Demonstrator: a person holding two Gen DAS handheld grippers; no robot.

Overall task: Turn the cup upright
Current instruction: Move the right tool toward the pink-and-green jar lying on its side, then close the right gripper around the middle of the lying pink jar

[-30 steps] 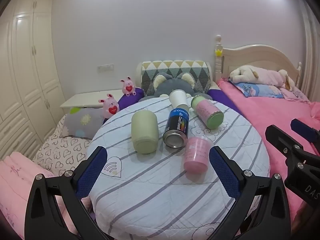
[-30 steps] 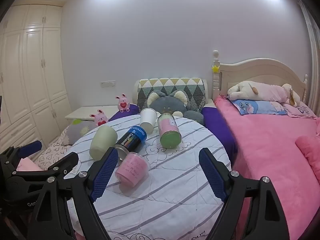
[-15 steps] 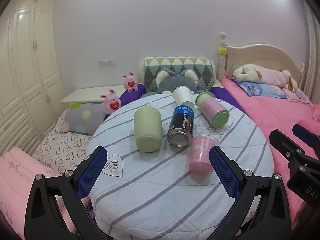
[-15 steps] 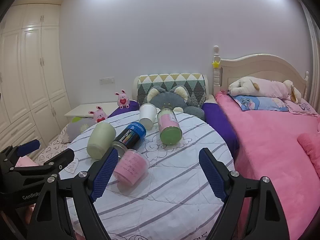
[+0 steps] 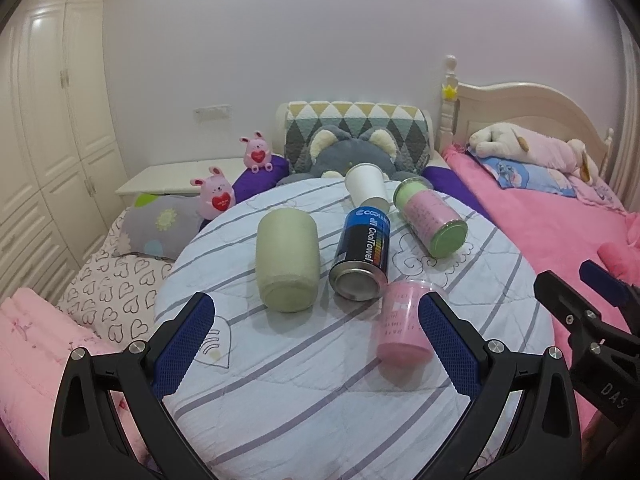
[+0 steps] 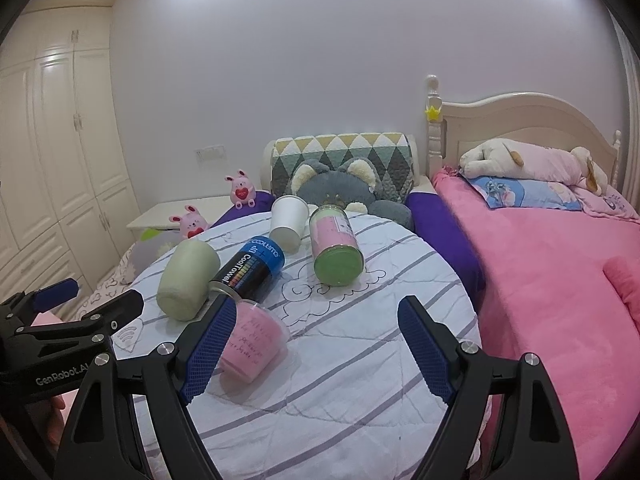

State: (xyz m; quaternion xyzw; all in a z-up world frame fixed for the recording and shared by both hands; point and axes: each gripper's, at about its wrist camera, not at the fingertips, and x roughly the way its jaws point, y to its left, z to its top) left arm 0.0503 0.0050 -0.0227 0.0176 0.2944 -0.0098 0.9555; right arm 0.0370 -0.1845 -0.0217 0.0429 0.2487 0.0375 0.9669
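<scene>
On a round table with a striped white cloth [image 5: 304,384] [image 6: 360,360] lie several cups on their sides: a pale green cup [image 5: 286,264] [image 6: 186,280], a blue-black can [image 5: 362,254] [image 6: 250,266], a pink clear cup [image 5: 402,330] [image 6: 254,340], and a pink-green cup [image 5: 434,220] [image 6: 336,246]. A white paper cup [image 5: 367,186] [image 6: 288,220] stands upside down at the back. My left gripper [image 5: 316,344] is open and empty, near the front edge. My right gripper [image 6: 318,352] is open and empty, its left finger beside the pink cup.
A bed with a pink blanket [image 6: 560,280] is to the right. A grey plush cat [image 5: 352,156] and patterned cushion sit behind the table. Pink bunny toys [image 5: 216,196] and pillows lie at the left, white wardrobes [image 5: 48,120] beyond.
Both grippers have moved slightly forward and lower toward the table; the cups appear a little larger. The cups have not moved.
</scene>
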